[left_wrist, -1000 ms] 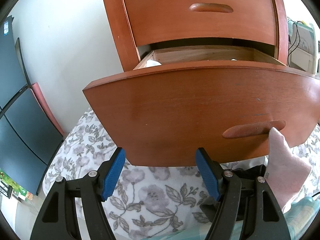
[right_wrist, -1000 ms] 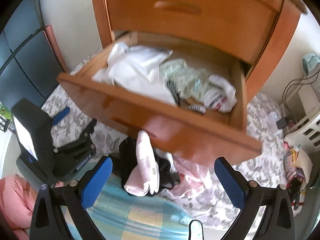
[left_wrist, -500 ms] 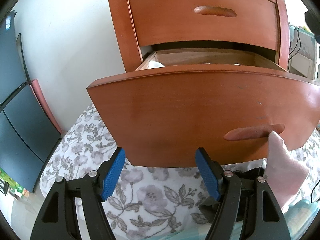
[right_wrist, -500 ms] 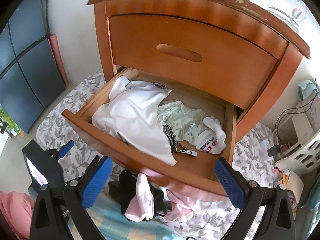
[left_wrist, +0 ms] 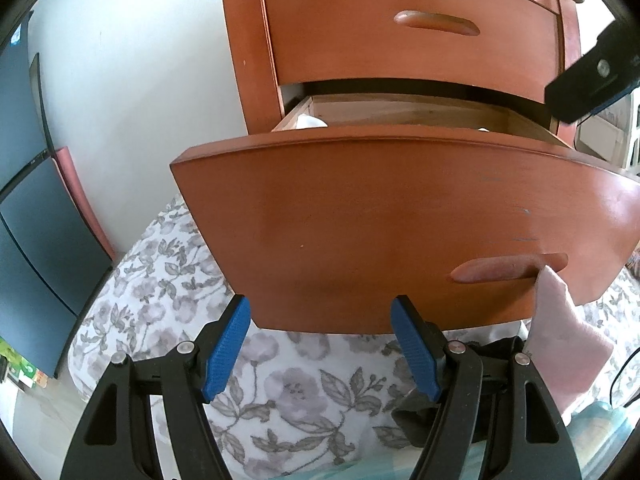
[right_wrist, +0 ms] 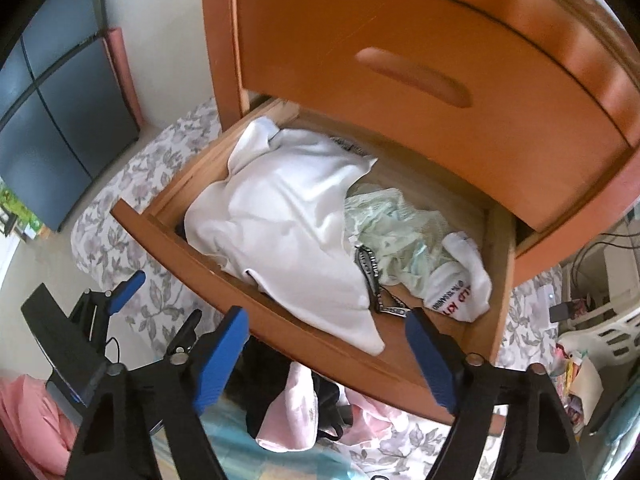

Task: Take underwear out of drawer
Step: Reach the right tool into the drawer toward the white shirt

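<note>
The drawer (right_wrist: 400,344) stands pulled out of the wooden nightstand (right_wrist: 440,80), and the right tongs (right_wrist: 328,348) hover above its front edge, pointing down into it. Their jaws have just been closing in from their widest, yet they remain well apart with nothing between them. Inside, a large white garment (right_wrist: 288,232) fills the left half; at its 3 o'clock lies a crumpled pale-green lacy piece (right_wrist: 392,232), and at 4 o'clock a white item with red lettering (right_wrist: 460,284). A dark printed waistband (right_wrist: 372,276) runs between the white and green fabric.

To do this pick well, I would judge it best to lower the right tongs onto one raised fold of a single piece, the green one or the banded one, and pinch only that, so the big white garment is not dragged along. Lift straight up over the drawer front.

The left tongs (left_wrist: 320,348) sit low before the drawer face, jaws apart and empty, over the floral bedding (left_wrist: 168,272).

Which item is truly the underwear is hard to tell; the waistband's garment is mostly buried. From the left view the drawer contents are almost wholly hidden behind its front. The pile of pink and black clothes (right_wrist: 304,408) below the drawer is partly covered by the right tongs.
</note>
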